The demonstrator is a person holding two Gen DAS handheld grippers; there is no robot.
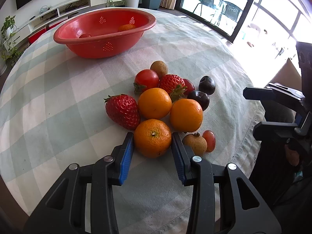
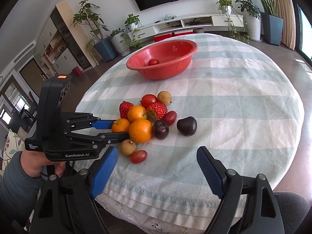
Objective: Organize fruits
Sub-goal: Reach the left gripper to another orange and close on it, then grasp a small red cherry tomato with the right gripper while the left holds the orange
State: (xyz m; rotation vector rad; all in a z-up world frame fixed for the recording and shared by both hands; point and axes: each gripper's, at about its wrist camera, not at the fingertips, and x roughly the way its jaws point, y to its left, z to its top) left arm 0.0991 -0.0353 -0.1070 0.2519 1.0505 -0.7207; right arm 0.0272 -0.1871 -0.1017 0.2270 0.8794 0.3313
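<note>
**Left gripper brackets the nearest orange at the edge of the fruit pile**

The table [image 2: 243,101], round under a checked cloth, had its near edge just below the pile, at 6 o'clock in the right wrist view. Bare cloth spread wide to 3 o'clock of the fruit, and more lay between the pile and the colander.

The colander [image 1: 105,44], red and perforated, stood well apart from the pile at 11 o'clock in the left wrist view. Inside it lay a tomato [image 2: 153,62] and an orange fruit [image 1: 126,27] against the far wall.

The left gripper [image 1: 152,139] reached in from 6 o'clock with its jaws spread narrowly around the orange [image 1: 152,138], a blue pad just beside each flank; whether the pads [image 1: 127,152] pressed on the skin could not be told. The right gripper [image 2: 157,157] hung above the near table edge, jaws wide and holding nothing.

The orange sat at the pile's near side, touching a strawberry [image 1: 123,111] at 10 o'clock and two more oranges [image 1: 155,103] behind it. A longan [image 1: 195,144] and a grape [image 1: 209,140] lay just beside the right pad at 3 o'clock. Two dark plums [image 2: 186,126] rested at the pile's right side.
</note>
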